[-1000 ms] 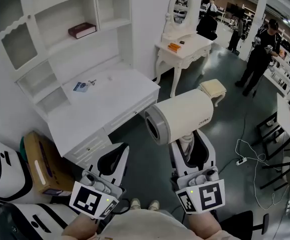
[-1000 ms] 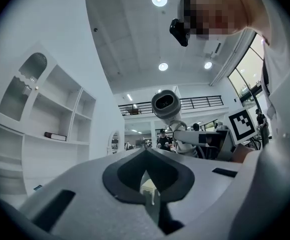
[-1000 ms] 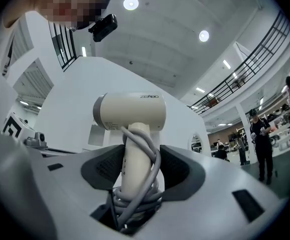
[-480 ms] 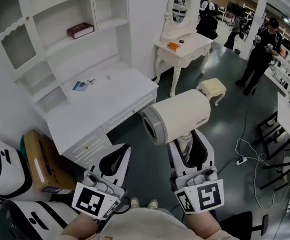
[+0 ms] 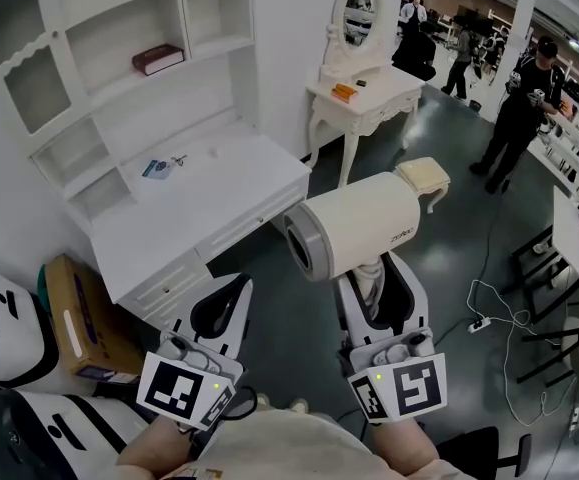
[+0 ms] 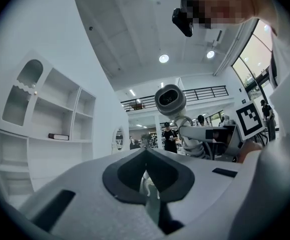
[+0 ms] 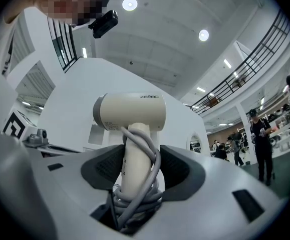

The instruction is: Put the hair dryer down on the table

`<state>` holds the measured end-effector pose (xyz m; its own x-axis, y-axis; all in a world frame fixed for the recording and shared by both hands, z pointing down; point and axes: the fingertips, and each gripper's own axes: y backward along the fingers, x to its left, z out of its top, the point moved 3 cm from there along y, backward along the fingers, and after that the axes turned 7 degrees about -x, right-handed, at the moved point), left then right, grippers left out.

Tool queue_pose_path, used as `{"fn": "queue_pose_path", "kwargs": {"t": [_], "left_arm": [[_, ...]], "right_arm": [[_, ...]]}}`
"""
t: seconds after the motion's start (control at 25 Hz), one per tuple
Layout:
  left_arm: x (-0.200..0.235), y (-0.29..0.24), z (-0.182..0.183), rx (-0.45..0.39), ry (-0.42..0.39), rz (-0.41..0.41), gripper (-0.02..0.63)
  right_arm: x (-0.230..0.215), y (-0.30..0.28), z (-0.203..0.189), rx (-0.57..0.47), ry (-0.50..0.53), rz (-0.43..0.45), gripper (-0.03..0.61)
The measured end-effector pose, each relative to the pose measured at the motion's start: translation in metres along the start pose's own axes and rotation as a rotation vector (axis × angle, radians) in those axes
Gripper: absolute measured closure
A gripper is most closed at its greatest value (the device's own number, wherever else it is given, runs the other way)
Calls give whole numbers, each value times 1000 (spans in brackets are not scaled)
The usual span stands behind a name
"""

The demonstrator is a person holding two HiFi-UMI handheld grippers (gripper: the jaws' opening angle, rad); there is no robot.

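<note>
Shifted slightly toward the upper left of the frame since a second ago, the smooth white desk (image 5: 219,193) is seen beyond the hair dryer (image 5: 354,230), whose matte cream cylindrical barrel is held above the floor at centre. Its handle, wrapped in grey cord (image 7: 147,181), is clamped by the right gripper (image 5: 373,298). The left gripper (image 5: 217,318), at lower left, is pressed together on nothing.

One white desk (image 5: 229,193) has one book (image 5: 159,60) on its shelf. Before it are one hair dryer (image 5: 354,233) and two grippers, the left gripper (image 5: 231,298) and the right gripper (image 5: 374,280). Right of it are one dressing table (image 5: 369,98), one stool (image 5: 422,176) and three people (image 5: 521,103); left of it is one cardboard box (image 5: 79,333).
</note>
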<state>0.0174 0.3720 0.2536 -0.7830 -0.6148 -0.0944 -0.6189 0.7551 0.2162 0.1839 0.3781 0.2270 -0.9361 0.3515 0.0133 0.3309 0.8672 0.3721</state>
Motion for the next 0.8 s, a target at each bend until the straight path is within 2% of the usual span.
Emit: {"fn": "queue_pose_path", "kwargs": {"t": [0.44,0.8], "left_arm": [[-15,-4,-5,-17,-10,5,600],[11,-27,-27,-26,-18,-14,600]], "right_arm": [[-15,10,-6,-14,-2,22,357],[-21,-24,-34,-22,-4,54,357]]}}
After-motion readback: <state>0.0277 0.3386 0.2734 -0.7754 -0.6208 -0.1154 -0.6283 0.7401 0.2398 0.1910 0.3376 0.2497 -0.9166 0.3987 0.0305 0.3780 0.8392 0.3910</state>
